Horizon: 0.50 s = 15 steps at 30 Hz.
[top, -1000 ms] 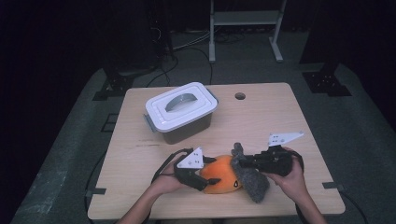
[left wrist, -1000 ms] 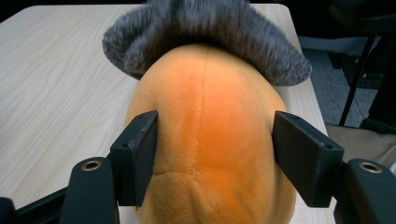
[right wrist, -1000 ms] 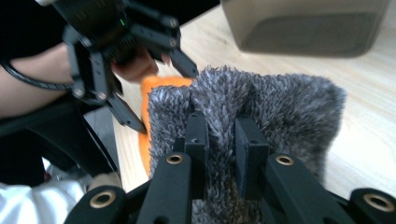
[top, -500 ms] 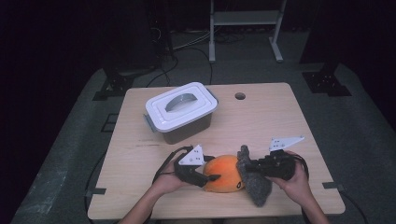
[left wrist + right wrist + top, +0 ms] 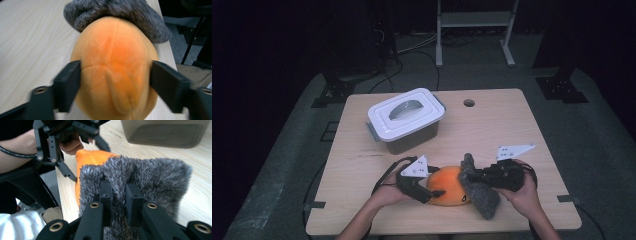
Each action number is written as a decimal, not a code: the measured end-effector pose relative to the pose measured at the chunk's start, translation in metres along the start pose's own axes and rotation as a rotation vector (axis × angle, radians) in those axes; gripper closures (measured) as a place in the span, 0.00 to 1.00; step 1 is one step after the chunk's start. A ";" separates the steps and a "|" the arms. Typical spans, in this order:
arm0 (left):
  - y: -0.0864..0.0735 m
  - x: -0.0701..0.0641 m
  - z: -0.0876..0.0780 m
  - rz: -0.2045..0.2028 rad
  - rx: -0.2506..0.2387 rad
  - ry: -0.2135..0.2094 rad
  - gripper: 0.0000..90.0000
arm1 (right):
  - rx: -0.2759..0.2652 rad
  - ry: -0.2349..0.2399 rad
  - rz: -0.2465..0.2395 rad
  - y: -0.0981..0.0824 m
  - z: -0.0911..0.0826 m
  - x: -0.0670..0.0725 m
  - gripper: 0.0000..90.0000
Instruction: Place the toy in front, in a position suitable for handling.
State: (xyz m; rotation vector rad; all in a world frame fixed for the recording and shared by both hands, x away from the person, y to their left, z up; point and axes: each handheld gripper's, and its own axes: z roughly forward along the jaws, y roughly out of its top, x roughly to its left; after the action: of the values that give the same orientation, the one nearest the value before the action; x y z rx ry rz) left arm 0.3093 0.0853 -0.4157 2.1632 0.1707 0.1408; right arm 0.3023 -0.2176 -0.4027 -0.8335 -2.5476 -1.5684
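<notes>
From the high view, I have my left gripper (image 5: 435, 191) low over the near edge of the table (image 5: 492, 125), jaws spread on either side of the orange plush toy (image 5: 447, 185), the hand angled in from the left with the grey plate on top. My right gripper (image 5: 472, 176) comes in from the other side, held level, and is pinched on the grey fuzzy cloth (image 5: 481, 192), which drapes against the right end of the toy. Well beyond both sets of jaws stands a lidded white container (image 5: 406, 120).

In the left gripper view, the jaws have just been opening; the orange plush toy (image 5: 113, 67) sits between them, the black fingers (image 5: 68, 83) standing right at its flanks, and I can't tell whether they press into it. The grey fuzzy cloth (image 5: 117, 15) lies just past the toy's far end, touching it.

In the right gripper view, my fingers (image 5: 107, 195) are nearly together, clamped on a raised fold of the grey fuzzy cloth (image 5: 150, 177). Past them the orange plush toy (image 5: 91, 158) peeks out behind the cloth, with the left gripper (image 5: 86, 157) straddling it and the lidded white container (image 5: 165, 132) farther off.
</notes>
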 end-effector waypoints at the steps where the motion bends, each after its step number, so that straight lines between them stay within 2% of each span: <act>1: 0.000 0.001 0.001 -0.020 0.002 0.006 0.21 | 0.007 0.003 -0.006 0.000 0.002 0.000 0.86; 3: -0.002 0.004 0.003 -0.049 -0.010 0.007 0.21 | 0.022 -0.003 -0.019 -0.001 0.004 0.001 0.86; 6: -0.004 0.007 -0.001 -0.054 -0.024 0.013 0.35 | 0.046 -0.029 -0.017 -0.005 0.001 -0.003 0.86; 7: -0.005 0.008 -0.002 -0.061 -0.022 0.005 0.36 | 0.053 -0.033 -0.013 -0.007 0.000 -0.006 0.86; 12: -0.011 0.012 -0.005 -0.070 -0.015 -0.004 0.37 | 0.105 -0.026 0.076 -0.021 -0.003 -0.023 0.86; 15: -0.013 0.012 -0.006 -0.060 -0.019 -0.006 0.37 | 0.101 -0.008 0.097 -0.023 -0.006 -0.026 0.86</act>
State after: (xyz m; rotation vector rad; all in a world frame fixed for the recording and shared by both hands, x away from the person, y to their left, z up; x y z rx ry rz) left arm 0.3188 0.0995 -0.4224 2.1373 0.2297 0.1007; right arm 0.3125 -0.2409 -0.4262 -0.9383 -2.5255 -1.3995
